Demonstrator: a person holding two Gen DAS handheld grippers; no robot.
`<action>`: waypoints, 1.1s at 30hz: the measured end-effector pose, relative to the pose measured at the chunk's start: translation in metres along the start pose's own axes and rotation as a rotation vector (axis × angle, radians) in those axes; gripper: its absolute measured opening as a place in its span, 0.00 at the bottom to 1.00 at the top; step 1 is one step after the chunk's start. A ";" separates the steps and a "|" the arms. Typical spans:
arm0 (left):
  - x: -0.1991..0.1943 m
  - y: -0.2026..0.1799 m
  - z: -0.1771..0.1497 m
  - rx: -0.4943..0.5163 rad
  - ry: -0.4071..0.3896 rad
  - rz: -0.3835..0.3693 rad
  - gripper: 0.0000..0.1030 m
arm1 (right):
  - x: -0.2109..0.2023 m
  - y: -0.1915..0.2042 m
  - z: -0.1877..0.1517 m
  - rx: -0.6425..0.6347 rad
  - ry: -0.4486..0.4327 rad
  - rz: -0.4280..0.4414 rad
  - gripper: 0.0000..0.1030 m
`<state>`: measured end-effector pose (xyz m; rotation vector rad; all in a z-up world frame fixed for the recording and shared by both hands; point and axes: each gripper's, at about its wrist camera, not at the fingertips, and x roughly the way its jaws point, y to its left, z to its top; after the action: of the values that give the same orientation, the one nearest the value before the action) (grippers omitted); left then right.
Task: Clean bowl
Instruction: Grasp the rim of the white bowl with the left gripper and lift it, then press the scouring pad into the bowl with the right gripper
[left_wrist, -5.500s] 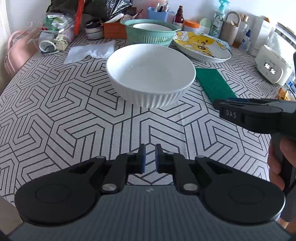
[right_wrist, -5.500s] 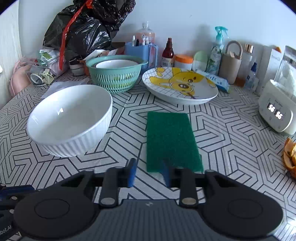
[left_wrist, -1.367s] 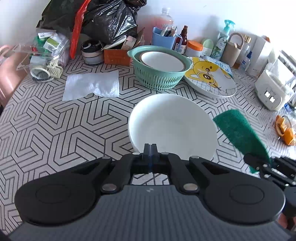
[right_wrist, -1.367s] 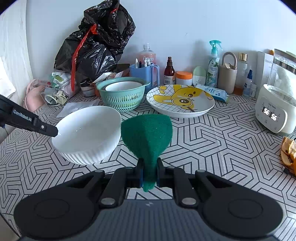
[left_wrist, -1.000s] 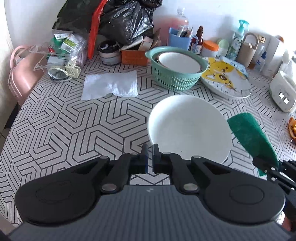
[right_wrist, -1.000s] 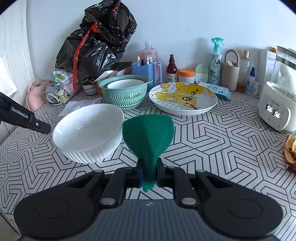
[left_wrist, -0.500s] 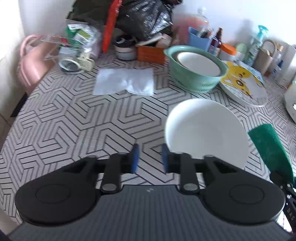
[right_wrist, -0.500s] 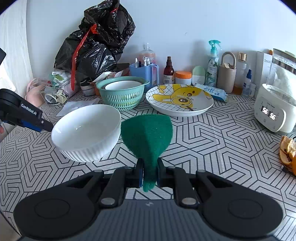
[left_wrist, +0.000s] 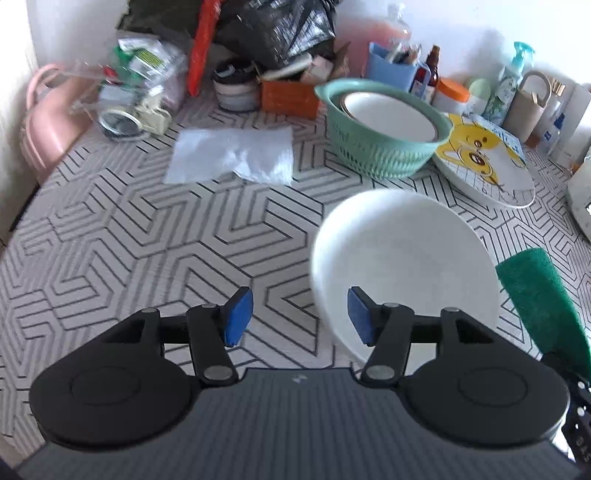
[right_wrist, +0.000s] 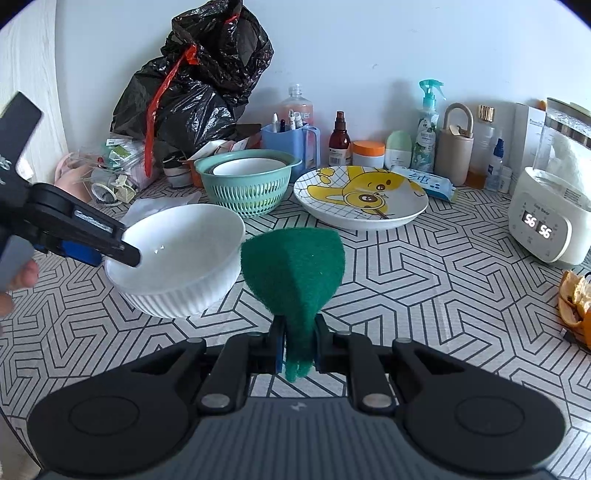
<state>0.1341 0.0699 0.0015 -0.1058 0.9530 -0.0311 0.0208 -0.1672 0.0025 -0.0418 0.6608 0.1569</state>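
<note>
On the table (right_wrist: 443, 280) with its black-and-white geometric cloth sits the white bowl (right_wrist: 177, 258), ribbed on the outside, near the middle-left of the scene and just in front of a teal colander (right_wrist: 247, 184) that has a smaller white dish nested in it. The left gripper (left_wrist: 295, 314) is at the bowl's near-left edge with its blue-padded fingers spread wide apart — in the left wrist view the bowl's rim falls between them, and from the right wrist view one black finger reaches over the rim at the bowl's left side. Whether either pad actually touches the bowl I cannot tell. A hand (right_wrist: 14, 280) shows at the far left edge, wrapped round that tool's handle.

The right gripper (right_wrist: 299, 350) is pinched tight on a green scouring pad (right_wrist: 295, 273), which stands up from the fingers and fans out at its top (it is folded where the pads squeeze it). The pad hangs in the air just to the right of the bowl, not touching it.

Further back, right of the colander, lies a plate with a yellow cartoon figure (right_wrist: 362, 199), and a crumpled sheet of clear plastic (left_wrist: 232, 155) lies on the cloth to the colander's left.
</note>
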 end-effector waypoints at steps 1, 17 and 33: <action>0.002 -0.001 -0.001 0.002 -0.002 0.002 0.50 | -0.001 0.000 0.000 -0.004 0.000 0.003 0.14; 0.010 -0.024 -0.017 0.114 -0.096 0.076 0.12 | -0.018 0.003 0.002 -0.074 0.001 0.044 0.16; 0.008 -0.040 -0.038 0.194 -0.210 0.176 0.15 | -0.027 0.014 0.014 -0.209 0.011 0.140 0.16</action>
<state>0.1088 0.0267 -0.0228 0.1522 0.7424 0.0494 0.0064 -0.1560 0.0300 -0.1976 0.6564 0.3610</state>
